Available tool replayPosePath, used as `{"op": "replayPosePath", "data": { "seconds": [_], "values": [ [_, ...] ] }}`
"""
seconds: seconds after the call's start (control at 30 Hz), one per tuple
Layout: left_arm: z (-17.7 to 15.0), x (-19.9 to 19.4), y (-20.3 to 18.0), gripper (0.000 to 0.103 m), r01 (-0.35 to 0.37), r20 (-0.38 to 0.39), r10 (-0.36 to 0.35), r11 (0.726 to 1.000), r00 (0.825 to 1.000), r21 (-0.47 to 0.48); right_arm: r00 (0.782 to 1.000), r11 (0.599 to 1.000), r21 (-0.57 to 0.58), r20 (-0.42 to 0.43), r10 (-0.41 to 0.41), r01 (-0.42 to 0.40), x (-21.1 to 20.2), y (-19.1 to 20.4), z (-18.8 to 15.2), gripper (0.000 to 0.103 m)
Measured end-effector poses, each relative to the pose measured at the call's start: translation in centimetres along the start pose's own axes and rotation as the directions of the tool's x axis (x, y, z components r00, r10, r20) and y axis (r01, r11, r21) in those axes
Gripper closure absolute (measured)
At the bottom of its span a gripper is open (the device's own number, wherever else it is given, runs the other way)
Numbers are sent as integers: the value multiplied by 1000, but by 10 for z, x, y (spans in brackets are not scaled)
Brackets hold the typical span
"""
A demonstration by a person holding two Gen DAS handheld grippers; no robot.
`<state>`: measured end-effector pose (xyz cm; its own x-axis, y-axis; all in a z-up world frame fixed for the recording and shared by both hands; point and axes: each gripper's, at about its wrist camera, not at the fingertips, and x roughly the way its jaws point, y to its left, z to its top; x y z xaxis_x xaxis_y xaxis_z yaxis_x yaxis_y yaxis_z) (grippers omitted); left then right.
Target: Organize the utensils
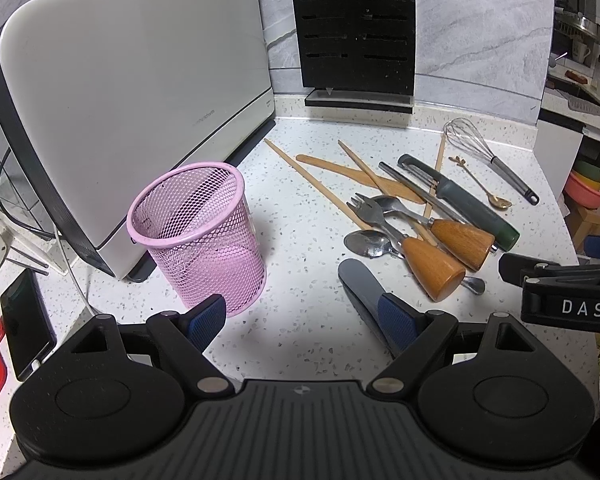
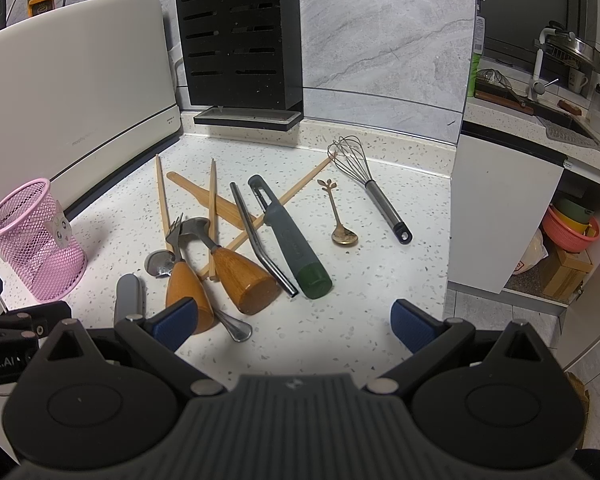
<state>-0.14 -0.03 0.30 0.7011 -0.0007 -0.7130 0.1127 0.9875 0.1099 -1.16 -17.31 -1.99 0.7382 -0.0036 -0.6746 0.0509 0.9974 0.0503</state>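
Speckled counter [image 2: 340, 320] lies bare between utensil pile [image 2: 236, 248] and edge.

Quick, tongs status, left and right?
Left tongs: open, holding nothing.
Right tongs: open, holding nothing.

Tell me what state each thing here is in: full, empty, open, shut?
Pink wire-mesh cup: upright, empty.
Left gripper: open, holding nothing.
Right gripper: open, holding nothing.
Steel wire whisk: lying flat, apart from the pile.
Gold leaf-handled spoon: lying flat, alone.
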Motion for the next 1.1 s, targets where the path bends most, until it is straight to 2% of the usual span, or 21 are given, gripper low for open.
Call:
{"op": "replayPosePath", "data": {
  "seconds": [0.13,0.23,0.3,0.4,0.57,0.7,0.8,0.87,0.97,1.1],
  "values": [
    [5,-14,12,3,58,34,-56,997,998,-51,1000,998,49,0,24,-24,1,-4,0,3],
    [12,-24,29,6,98,45,-94,990,995,-102,997,991,109,25,74,-76,-4,-17,3,3],
    [15,-27,42,10,124,26,-122,982,992,-141,994,989,106,53,95,-100,-8,-20,7,3],
    [23,-32,63,10,178,24,-177,967,984,-182,984,984,70,78,160,-166,-10,-26,14,3],
    [40,-38,90,16,130,29,-126,972,992,-197,977,977,47,64,206,-209,-7,-36,34,3],
    [48,-34,107,32,81,13,-80,973,997,-216,977,981,11,100,190,-192,-8,-42,61,3],
    [51,-28,117,44,74,13,-73,969,997,-234,968,975,-7,120,220,-221,-7,-48,85,3],
    [51,-24,122,45,91,35,-85,965,996,-247,961,964,5,83,265,-266,0,-52,102,3],
    [54,-18,125,45,105,69,-90,963,994,-248,936,936,30,28,350,-351,15,-57,119,3],
    [60,-6,124,45,76,53,-67,978,996,-193,945,946,-12,45,324,-324,26,-55,128,3]
  ]
}}
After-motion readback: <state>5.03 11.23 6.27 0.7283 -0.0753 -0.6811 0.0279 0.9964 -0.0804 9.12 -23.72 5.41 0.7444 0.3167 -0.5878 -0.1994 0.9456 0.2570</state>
